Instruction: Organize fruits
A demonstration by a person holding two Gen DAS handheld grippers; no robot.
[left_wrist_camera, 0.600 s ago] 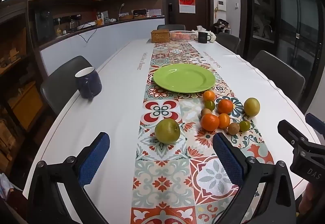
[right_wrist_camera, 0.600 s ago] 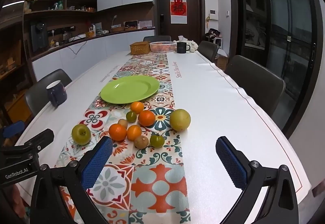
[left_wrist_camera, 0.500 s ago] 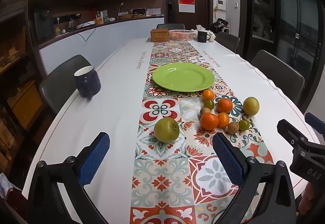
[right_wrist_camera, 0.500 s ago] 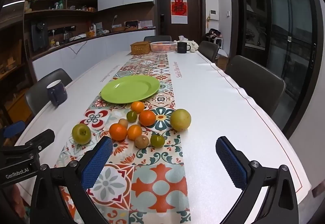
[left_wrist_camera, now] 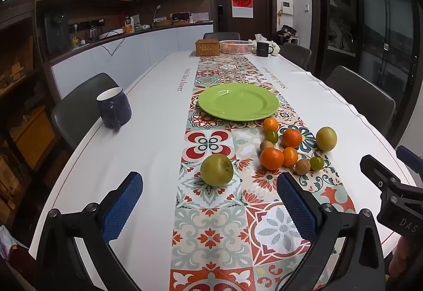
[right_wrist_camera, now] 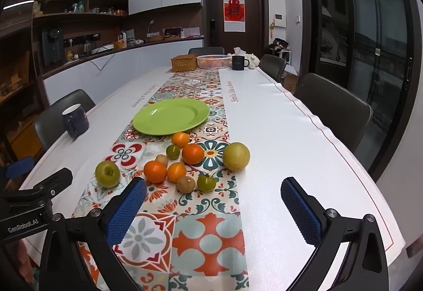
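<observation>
Right now your left gripper [left_wrist_camera: 210,201] has its jaws spread wide and empty, hanging above the patterned runner [left_wrist_camera: 211,233] near the table's near end. Straight ahead of that gap, almost centred between the blue pads, sits the green apple [left_wrist_camera: 216,169], alone on the runner and apart from the other fruit. It is round, so there is no long axis to line up with; you only need the jaws to straddle it.

Your right gripper [right_wrist_camera: 212,207] is likewise wide open and holding nothing, over the runner's right margin. Ahead of it and slightly to its left lies the cluster: a brown fruit [right_wrist_camera: 185,184] and a small green one [right_wrist_camera: 206,183] nearest, oranges [right_wrist_camera: 155,171] behind them, and the large yellow-green fruit [right_wrist_camera: 236,156] toward the table's right edge, just off the runner.

Beyond both, in the middle of the table, the green plate [left_wrist_camera: 238,101] lies with nothing on it, so I'd judge no fruit has been sorted yet. The apple is plainly the left hand's pick, since it lies dead ahead there; the cluster belongs to your right.

A blue mug [left_wrist_camera: 114,108] stands by the left edge, well clear.
</observation>
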